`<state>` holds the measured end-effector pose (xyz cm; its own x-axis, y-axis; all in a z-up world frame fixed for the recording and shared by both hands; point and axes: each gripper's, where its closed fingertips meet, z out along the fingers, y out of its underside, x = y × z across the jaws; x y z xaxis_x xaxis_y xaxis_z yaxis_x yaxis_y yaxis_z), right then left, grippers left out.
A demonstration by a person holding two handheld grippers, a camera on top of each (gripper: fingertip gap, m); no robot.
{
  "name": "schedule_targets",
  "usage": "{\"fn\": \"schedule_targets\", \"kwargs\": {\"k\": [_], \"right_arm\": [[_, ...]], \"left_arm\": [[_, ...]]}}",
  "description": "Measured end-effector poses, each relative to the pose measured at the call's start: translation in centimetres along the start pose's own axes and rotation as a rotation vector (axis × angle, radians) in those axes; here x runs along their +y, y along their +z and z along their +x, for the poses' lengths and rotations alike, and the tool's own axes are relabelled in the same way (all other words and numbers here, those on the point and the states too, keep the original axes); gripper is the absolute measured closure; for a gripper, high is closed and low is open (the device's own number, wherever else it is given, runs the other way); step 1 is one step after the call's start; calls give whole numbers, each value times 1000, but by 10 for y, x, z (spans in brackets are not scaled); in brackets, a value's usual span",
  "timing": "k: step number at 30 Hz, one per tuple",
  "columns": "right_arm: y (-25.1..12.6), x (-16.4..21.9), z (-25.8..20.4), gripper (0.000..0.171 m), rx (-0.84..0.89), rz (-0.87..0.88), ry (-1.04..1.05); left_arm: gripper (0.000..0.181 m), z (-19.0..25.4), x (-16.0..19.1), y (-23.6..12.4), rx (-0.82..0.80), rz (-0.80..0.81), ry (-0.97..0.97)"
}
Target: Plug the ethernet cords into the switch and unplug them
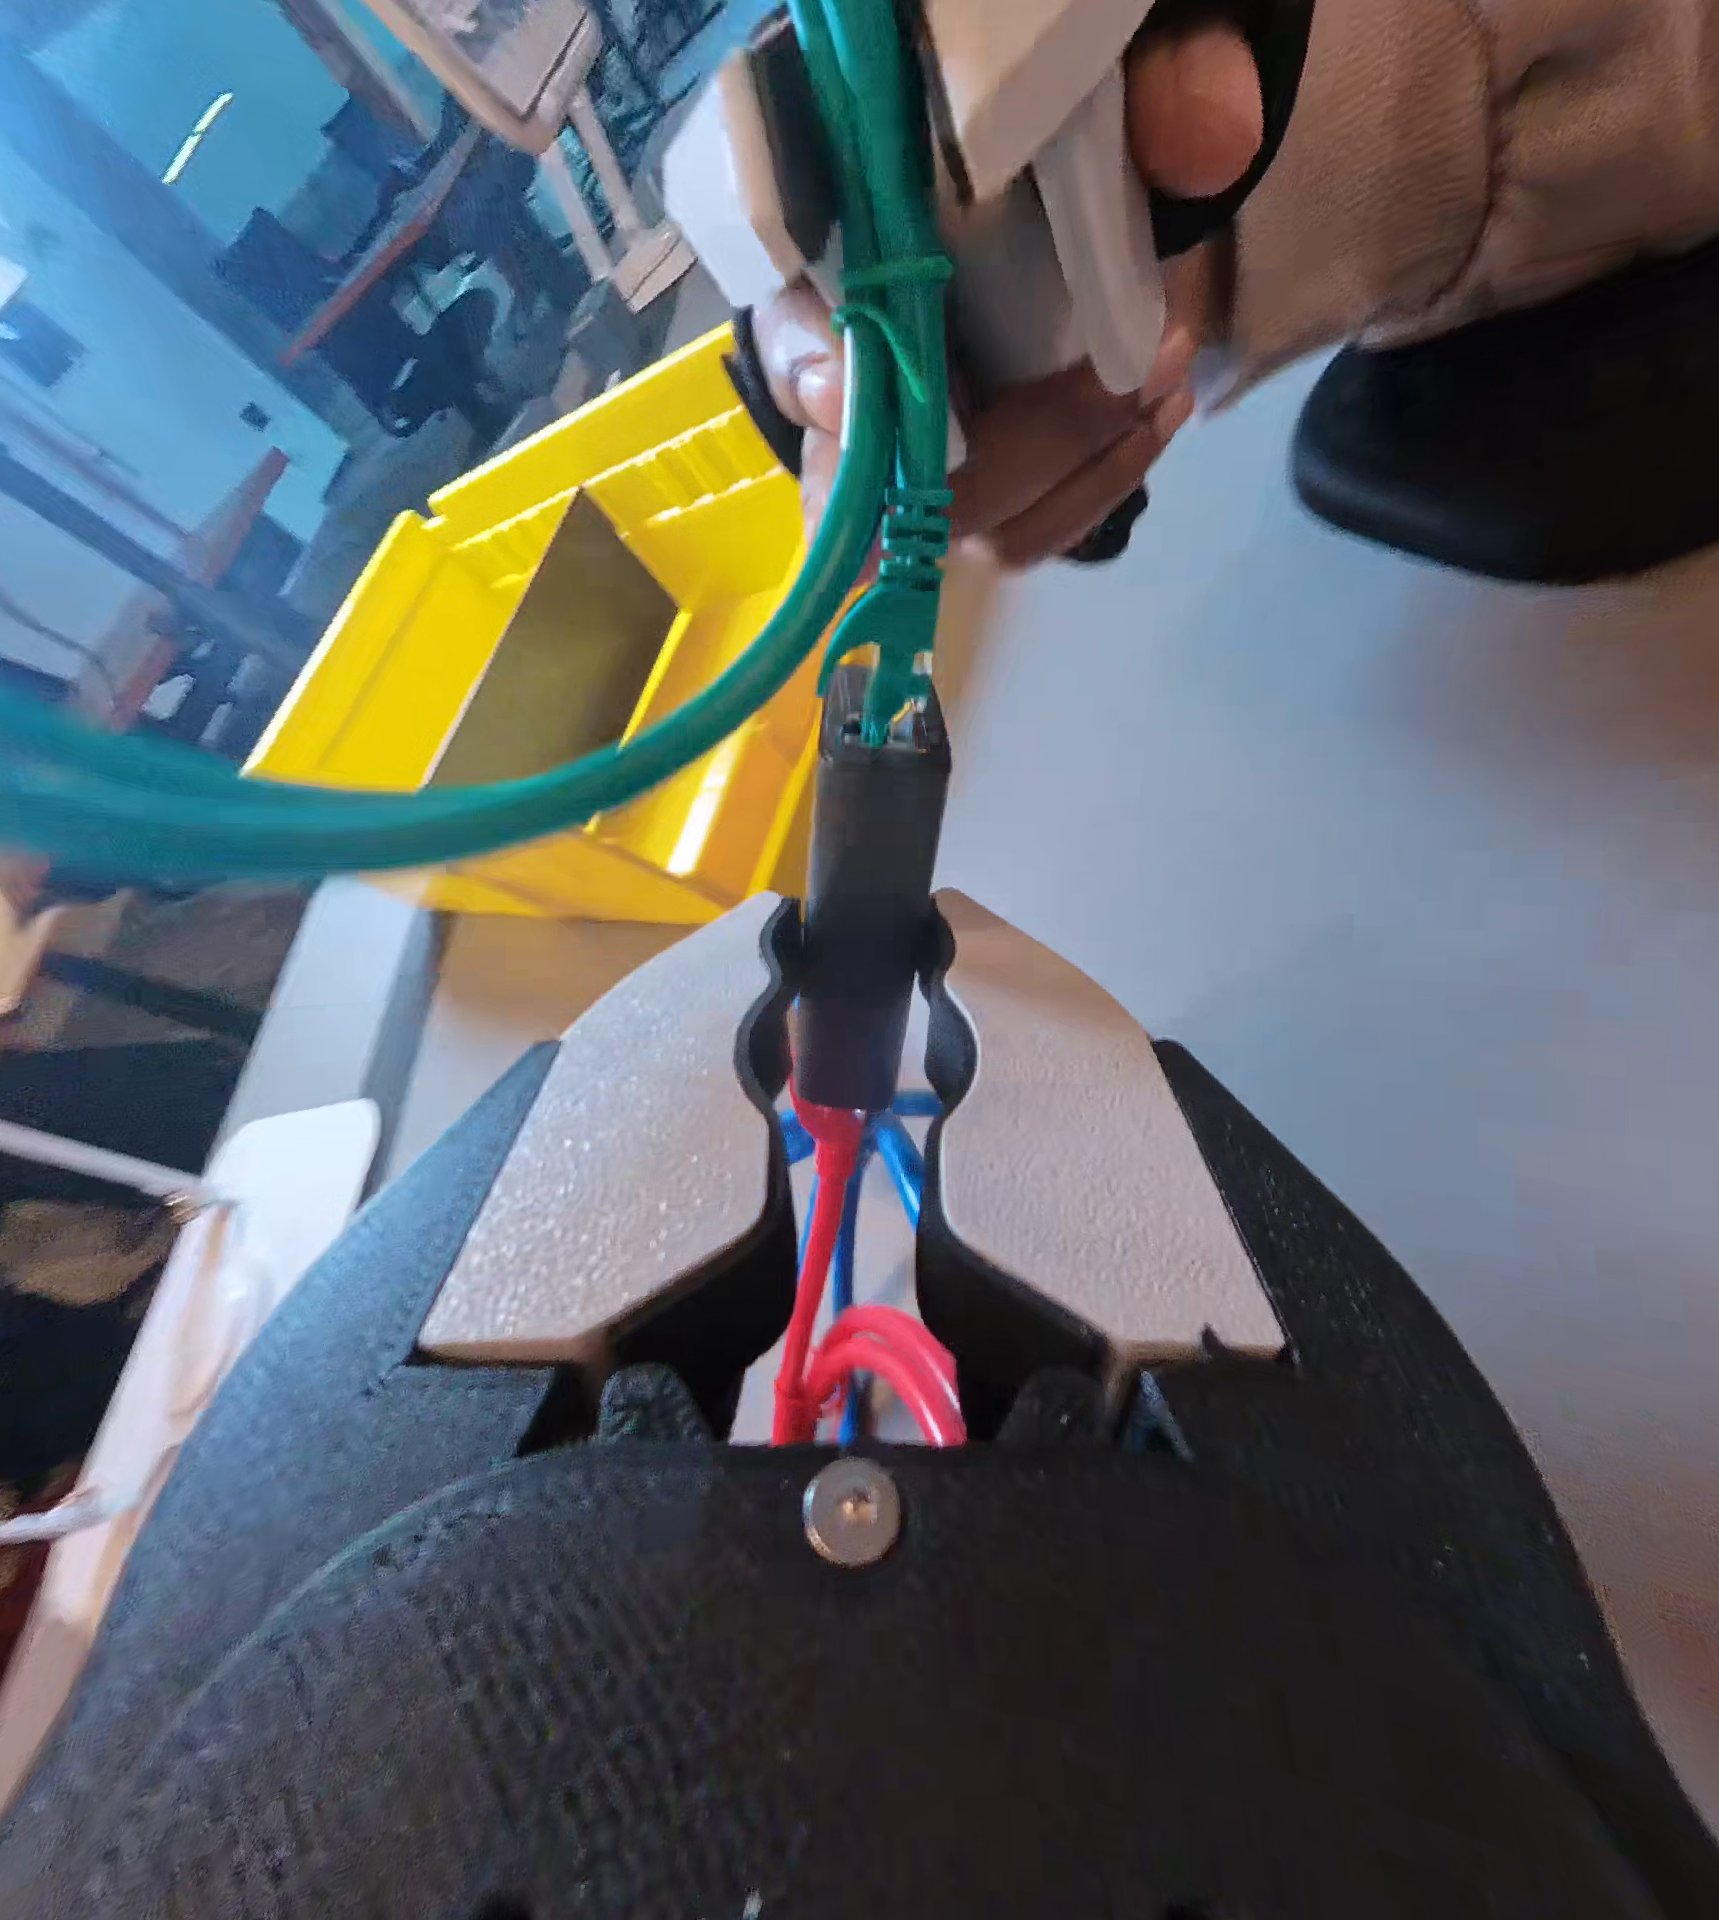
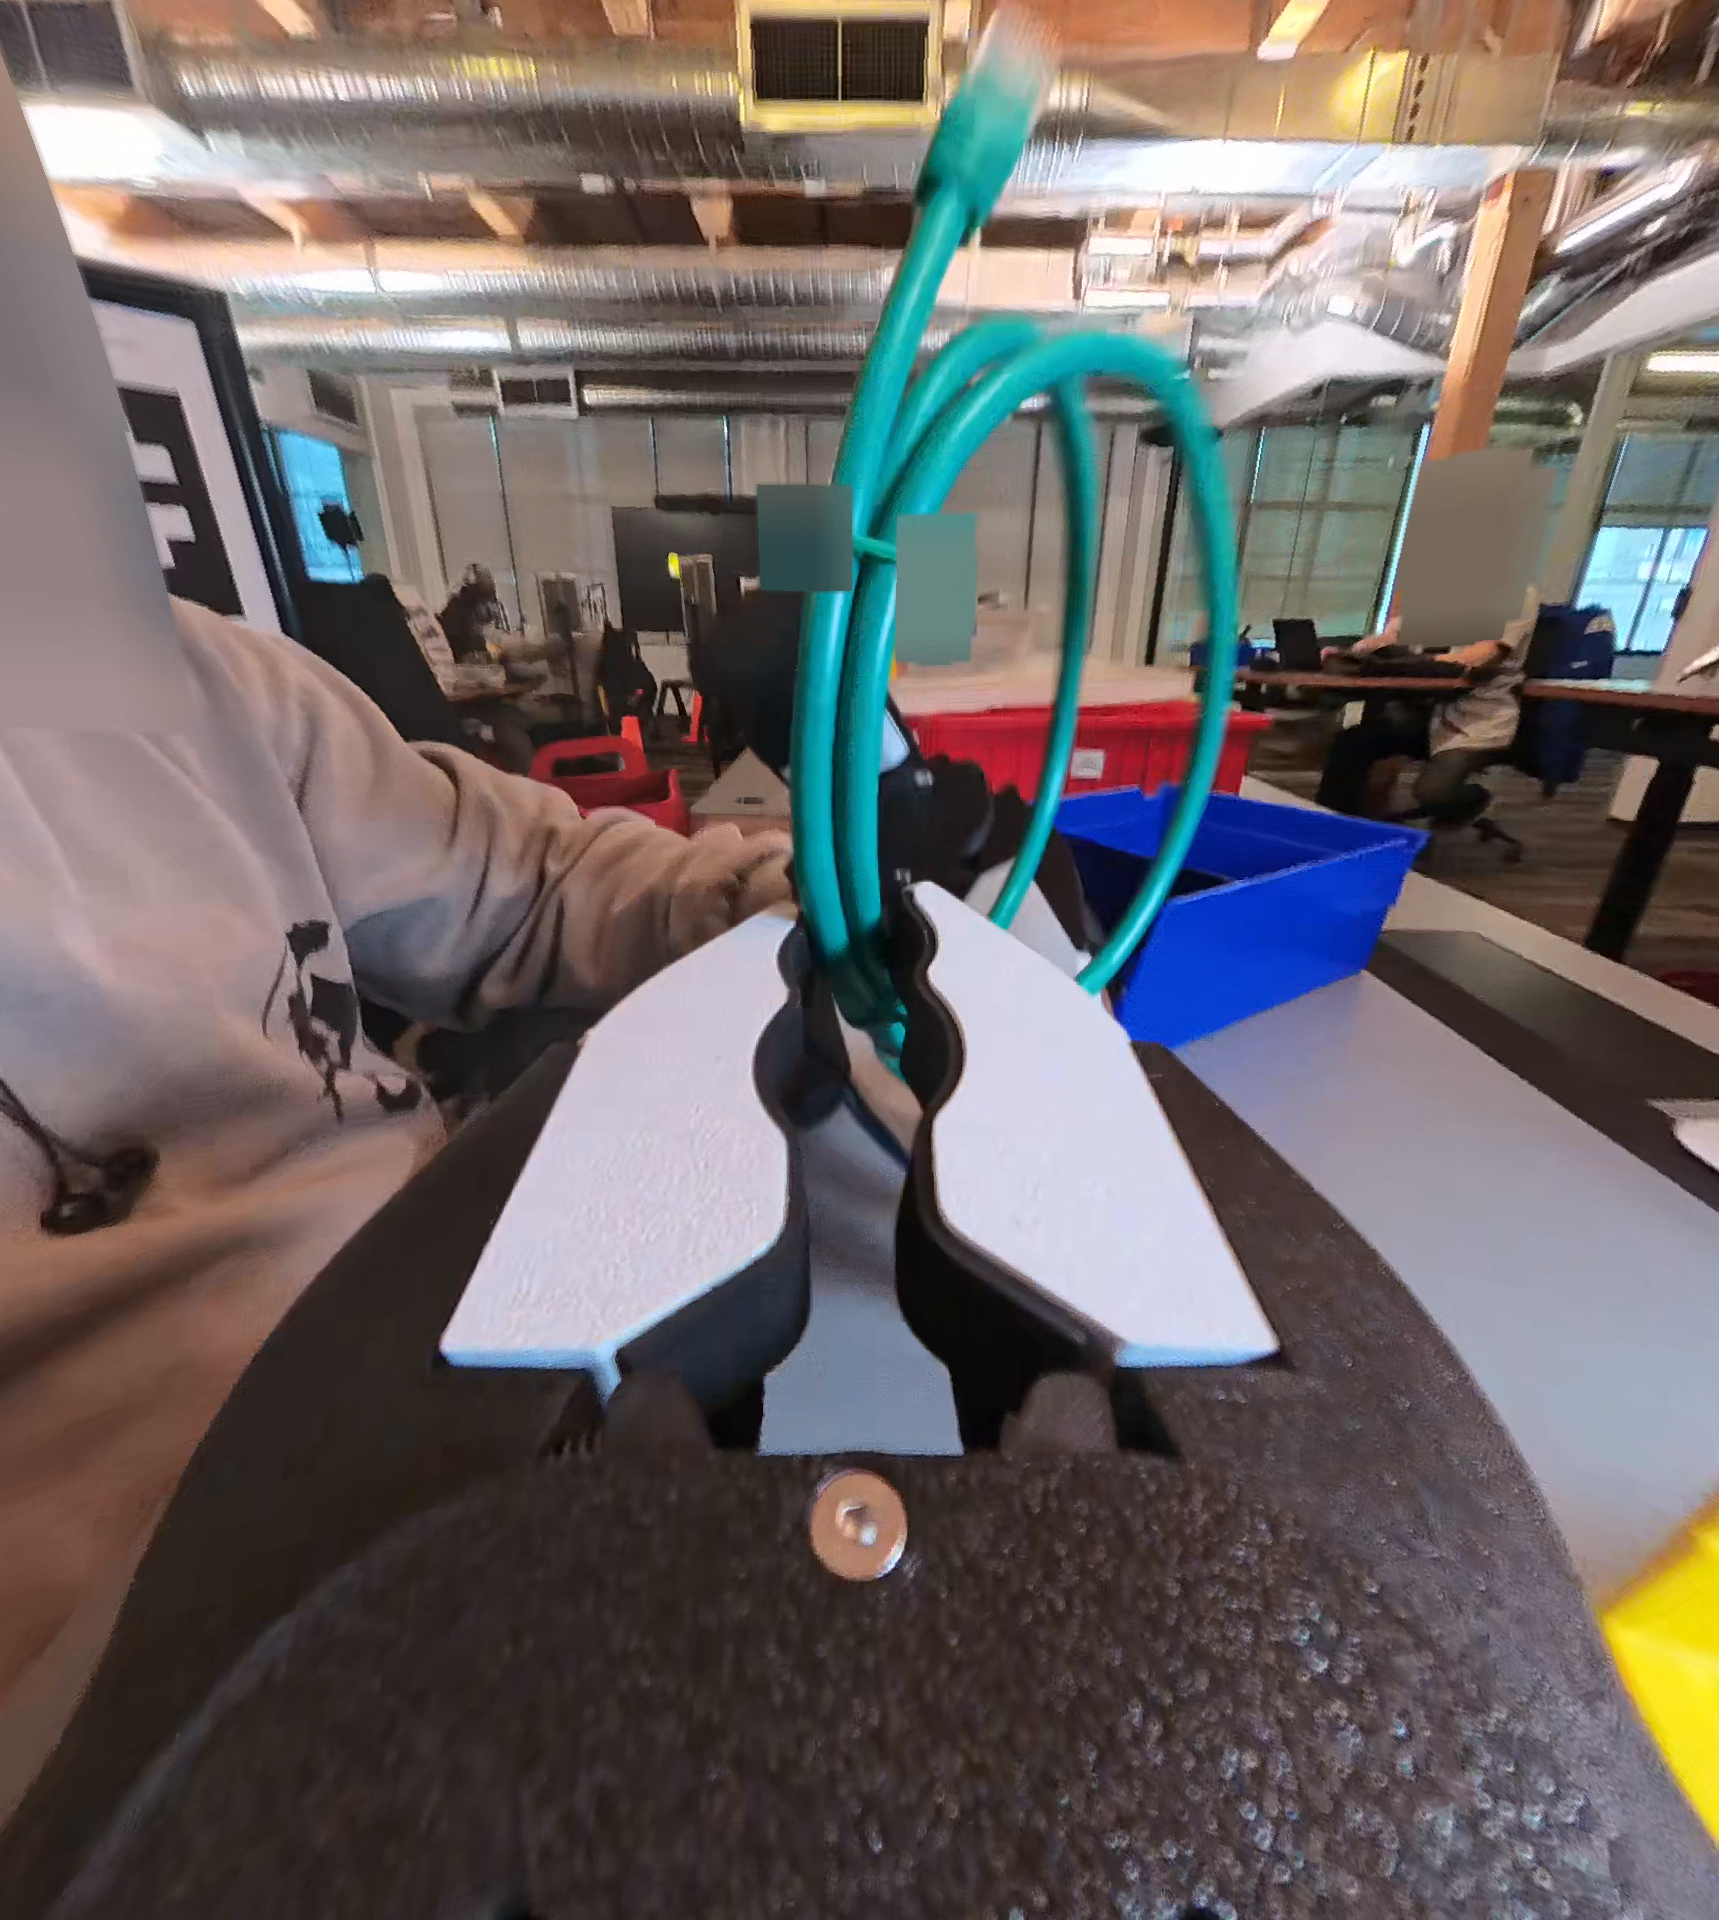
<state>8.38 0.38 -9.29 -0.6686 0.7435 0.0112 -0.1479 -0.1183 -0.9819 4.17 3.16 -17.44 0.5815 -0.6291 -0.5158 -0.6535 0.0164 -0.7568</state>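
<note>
Left gripper (image 1: 860, 966) clamps its fingertips on a slim black switch (image 1: 870, 883), which stands up out of the jaws above the grey table (image 1: 1354, 831). Red cord (image 1: 819, 1236) and blue cord (image 1: 891, 1153) trail from the switch's near end, between the fingers. At its far end, a green ethernet plug (image 1: 902, 634) sits in the port, with the yellow bin (image 1: 522, 644) behind. Over to the right gripper (image 2: 860, 982): it is closed tight on the bundled green ethernet cord (image 2: 938, 582), coils looping upward, free plug (image 2: 985, 125) high. A blue bin (image 2: 1250, 904) rests on the table beyond.
</note>
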Motion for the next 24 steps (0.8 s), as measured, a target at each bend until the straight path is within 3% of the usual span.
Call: {"fn": "schedule_targets", "kwargs": {"k": [2,6,9,12,15,19,24], "right_arm": [[-15,12,9,157,48,-125,-59],[-49,45,45,153,314,-464,-217],[-86,37,82,156,666,-605,-219],[-86,-22,67,149,664,-331,-153],[-64,-60,27,149,563,-292,-326],[-14,-30,-10,142,352,-508,-441],[11,28,30,123,411,-857,-623]], "left_arm": [[160,-6,5,-4,-54,-62,40],[160,-14,19,-7,-135,-225,95],[160,-18,31,-17,-150,-349,24],[160,-20,39,-24,-113,-389,-114],[160,-22,47,-24,-86,-422,-203],[160,-22,52,-21,-51,-459,-261],[160,-15,55,-16,-31,-530,-240]]}}
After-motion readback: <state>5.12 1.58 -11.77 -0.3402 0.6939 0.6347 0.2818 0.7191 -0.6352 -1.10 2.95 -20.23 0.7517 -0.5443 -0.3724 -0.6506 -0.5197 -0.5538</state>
